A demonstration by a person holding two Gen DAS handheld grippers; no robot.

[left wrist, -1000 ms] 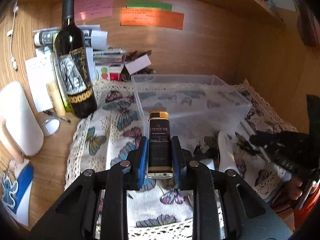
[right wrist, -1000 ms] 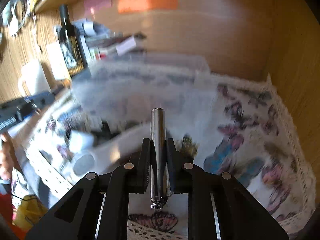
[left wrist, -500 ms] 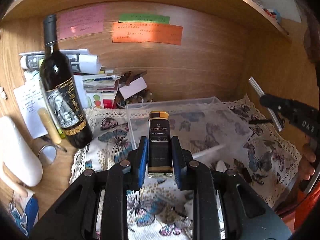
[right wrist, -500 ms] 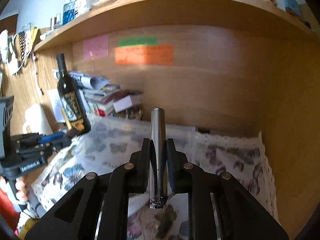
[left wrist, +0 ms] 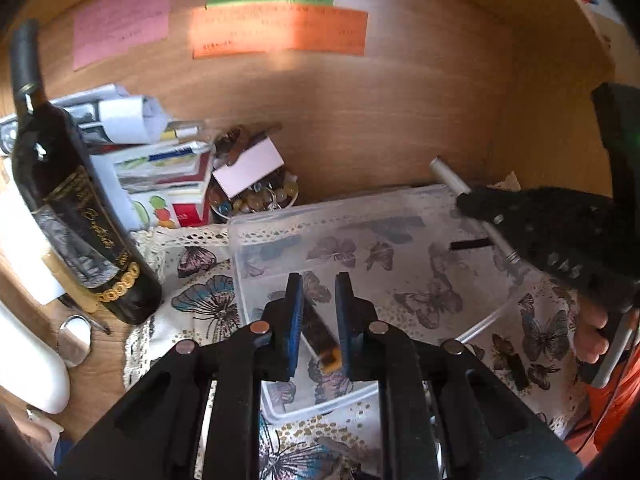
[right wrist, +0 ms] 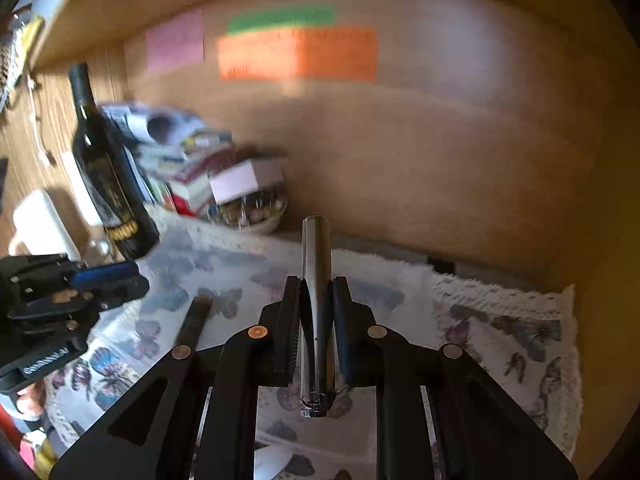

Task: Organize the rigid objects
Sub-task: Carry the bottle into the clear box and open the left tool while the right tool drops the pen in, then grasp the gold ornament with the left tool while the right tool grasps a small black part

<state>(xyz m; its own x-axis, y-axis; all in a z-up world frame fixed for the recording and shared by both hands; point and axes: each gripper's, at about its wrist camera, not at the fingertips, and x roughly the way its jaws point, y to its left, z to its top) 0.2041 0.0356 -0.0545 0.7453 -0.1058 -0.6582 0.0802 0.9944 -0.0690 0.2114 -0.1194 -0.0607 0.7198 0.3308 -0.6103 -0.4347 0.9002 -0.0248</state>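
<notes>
My left gripper [left wrist: 317,280] is open above the clear plastic box [left wrist: 400,216]. The black and gold lighter [left wrist: 320,336] lies free in the box under the fingers; it also shows in the right wrist view [right wrist: 194,320]. My right gripper [right wrist: 316,284] is shut on a silver metal tube [right wrist: 316,300] and holds it upright over the far side of the box. In the left wrist view the right gripper [left wrist: 476,204] shows at the right with the tube [left wrist: 450,178] sticking out. The left gripper shows at the left of the right wrist view [right wrist: 104,280].
A dark wine bottle [left wrist: 72,208] stands at the left on the butterfly cloth [left wrist: 200,300]. Books and papers [left wrist: 156,160] and a bowl of small items [left wrist: 256,196] stand against the wooden back wall. A white object [left wrist: 24,344] lies far left.
My left gripper has opened and the lighter has dropped into the clear box. Both grippers have moved forward over the box; the right one still holds the tube.
</notes>
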